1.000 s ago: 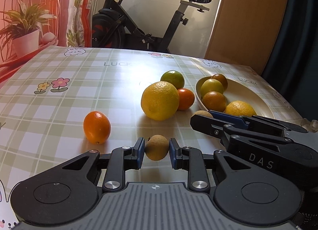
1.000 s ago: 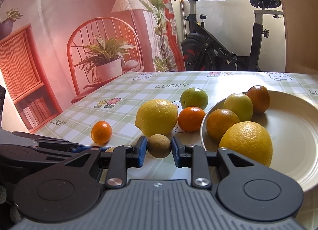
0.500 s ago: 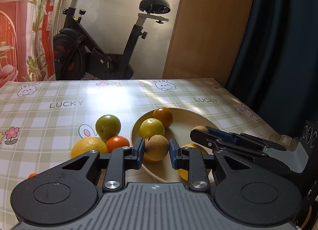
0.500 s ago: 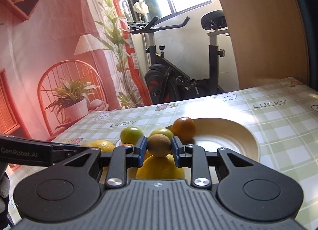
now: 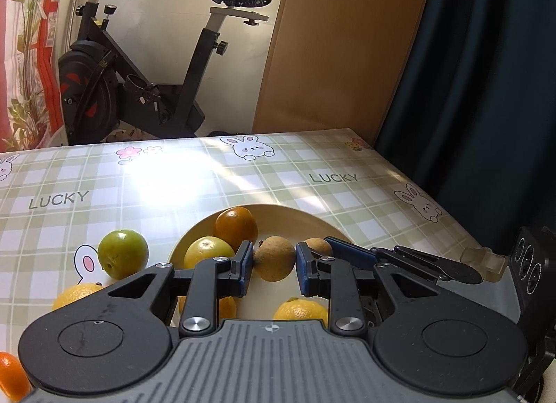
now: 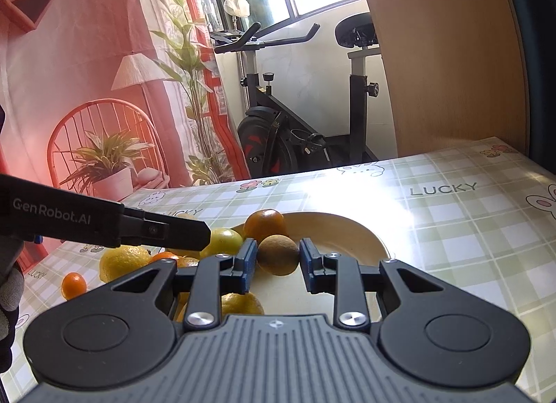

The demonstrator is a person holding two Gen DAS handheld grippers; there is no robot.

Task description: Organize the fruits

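Observation:
My left gripper (image 5: 274, 259) is shut on a small brown fruit (image 5: 274, 257) and holds it above the cream plate (image 5: 305, 220). My right gripper (image 6: 278, 257) is shut on a second small brown fruit (image 6: 278, 254), also over the plate (image 6: 347, 232). In the left wrist view the right gripper's fingers (image 5: 351, 253) reach in from the right with their fruit (image 5: 318, 244) partly hidden. On the plate lie a dark orange (image 5: 236, 225), a yellow-green fruit (image 5: 208, 251) and a yellow citrus (image 5: 300, 309). The left gripper's arm (image 6: 104, 222) crosses the right wrist view.
Off the plate on the checked tablecloth (image 5: 139, 177) lie a green fruit (image 5: 122, 252), a large lemon (image 6: 123, 260), an orange mandarin (image 6: 163, 257) and a small orange fruit (image 6: 73, 284). The table's right edge (image 5: 434, 201) is close. An exercise bike (image 5: 146, 65) stands behind.
Both grippers, each still holding its brown fruit, have lifted off the tablecloth and moved right to hang over the plate.

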